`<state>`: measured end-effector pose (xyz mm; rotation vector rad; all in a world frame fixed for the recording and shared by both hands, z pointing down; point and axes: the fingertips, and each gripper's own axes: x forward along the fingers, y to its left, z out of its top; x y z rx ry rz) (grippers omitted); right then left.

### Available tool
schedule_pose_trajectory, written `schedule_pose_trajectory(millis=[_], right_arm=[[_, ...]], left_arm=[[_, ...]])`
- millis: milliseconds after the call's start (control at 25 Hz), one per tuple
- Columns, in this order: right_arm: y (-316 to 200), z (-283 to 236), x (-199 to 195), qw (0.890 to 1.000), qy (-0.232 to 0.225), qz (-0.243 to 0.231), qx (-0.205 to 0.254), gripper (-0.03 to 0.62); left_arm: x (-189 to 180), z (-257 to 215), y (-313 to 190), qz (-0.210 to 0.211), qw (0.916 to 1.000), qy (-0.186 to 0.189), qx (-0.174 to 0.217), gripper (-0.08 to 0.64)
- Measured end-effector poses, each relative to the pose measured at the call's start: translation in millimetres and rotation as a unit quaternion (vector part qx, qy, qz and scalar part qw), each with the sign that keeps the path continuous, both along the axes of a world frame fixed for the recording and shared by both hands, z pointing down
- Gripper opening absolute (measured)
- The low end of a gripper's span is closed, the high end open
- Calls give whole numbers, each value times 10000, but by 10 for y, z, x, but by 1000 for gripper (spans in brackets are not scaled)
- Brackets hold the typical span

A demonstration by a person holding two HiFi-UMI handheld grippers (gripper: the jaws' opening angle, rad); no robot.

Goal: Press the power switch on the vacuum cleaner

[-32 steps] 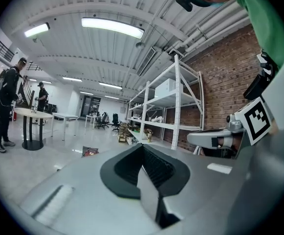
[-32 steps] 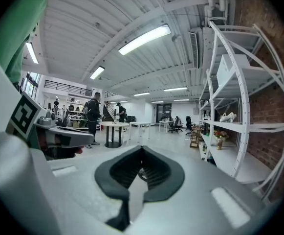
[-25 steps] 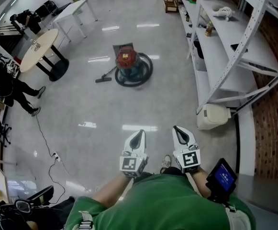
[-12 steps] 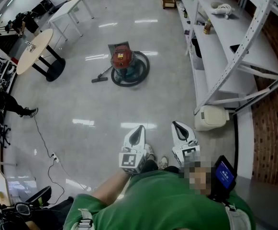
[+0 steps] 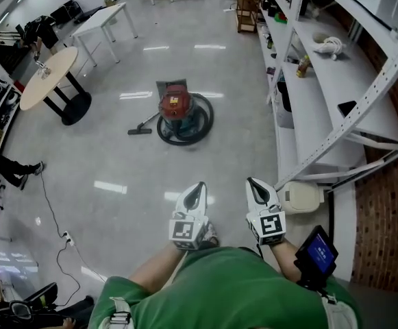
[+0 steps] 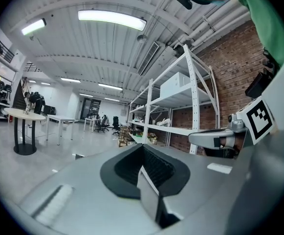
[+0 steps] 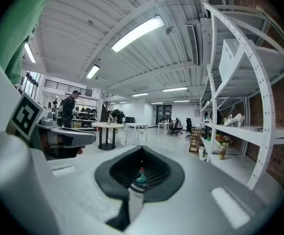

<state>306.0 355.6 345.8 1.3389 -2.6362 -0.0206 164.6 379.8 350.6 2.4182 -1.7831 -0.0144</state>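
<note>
The vacuum cleaner [image 5: 178, 112] has drifted nearer as the person walks in, yet it's well ahead on the floor, left gripper [image 5: 196, 189] and right gripper [image 5: 255, 186] clamped together, empty, switch unpressed.

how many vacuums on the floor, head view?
1. The red-and-teal round vacuum cleaner stands mid-floor ahead, between the round wooden table and white metal shelving; others could be hidden.

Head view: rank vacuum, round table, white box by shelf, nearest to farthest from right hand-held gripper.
1. White box, just right of the right hand-held gripper, at the shelf foot.
2. Vacuum, ahead and left, mid-floor.
3. Round table, far left.
</note>
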Motion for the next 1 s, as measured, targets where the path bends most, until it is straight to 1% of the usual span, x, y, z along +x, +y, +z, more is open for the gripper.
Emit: schedule_pose_trajectory(millis=[160,320,440,640,760,1000], right_arm=[[-383,-68,-184,9999,26,75,79,3],[-703,-77,-371,9998,16,132,143,3],[-899,-32,-488,9997,25,173,144,3],[-1159,31,-644,9998,86,159,64,3],[-1366,65,-699,9999,93,111,46,3],[-1861,160,-692,10000,56,-65,-31,3]], left_arm=[[-189,-37,-363,116,9999,-4,64,6],[-402,-26,-714,145,9997,-57,171,6],[-528,62,-907,180,9997,-66,126,8],[-684,120,-1133,99,9999,94,11,8],[-758,201,-1278,1,10000,45,-36,8],[-758,305,-1673,-223,9995,-5,-212,8]])
